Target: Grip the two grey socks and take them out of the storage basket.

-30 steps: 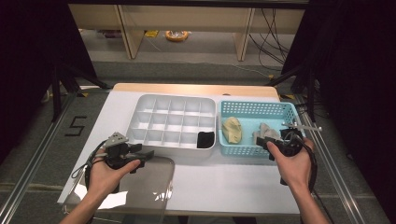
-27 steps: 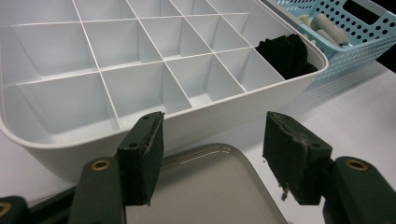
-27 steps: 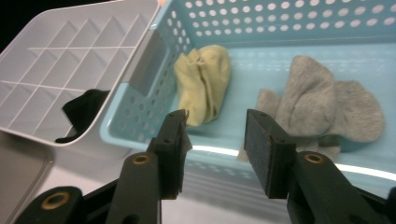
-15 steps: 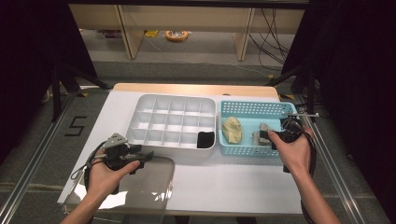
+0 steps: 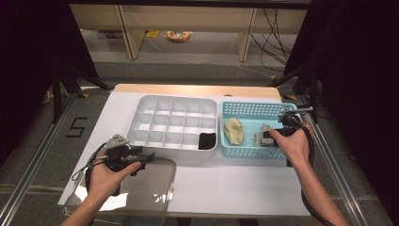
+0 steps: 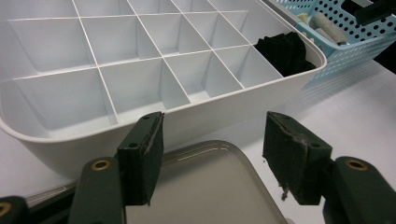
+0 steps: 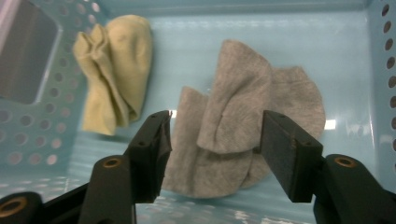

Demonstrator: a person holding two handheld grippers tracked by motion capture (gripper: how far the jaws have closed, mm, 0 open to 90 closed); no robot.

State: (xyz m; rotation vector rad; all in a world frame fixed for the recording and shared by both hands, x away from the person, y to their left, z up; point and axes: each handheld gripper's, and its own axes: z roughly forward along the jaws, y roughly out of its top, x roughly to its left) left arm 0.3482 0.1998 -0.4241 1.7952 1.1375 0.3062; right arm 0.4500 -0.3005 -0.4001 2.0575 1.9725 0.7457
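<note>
Grey sock (image 7: 243,135), crumpled and folded (soft knit), between the spread-apart, just-opening jaws of the right tool (image 7: 212,154).

A crumpled grey sock (image 7: 243,140) lies flat in the blue basket (image 5: 254,110); a folded yellow sock (image 7: 116,70) lies beside it.

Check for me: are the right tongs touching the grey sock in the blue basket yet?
Cannot tell. In the right gripper view the right tongs stand open, the grey sock between and beyond the pads; no view plainly shows a gap or contact.
</note>
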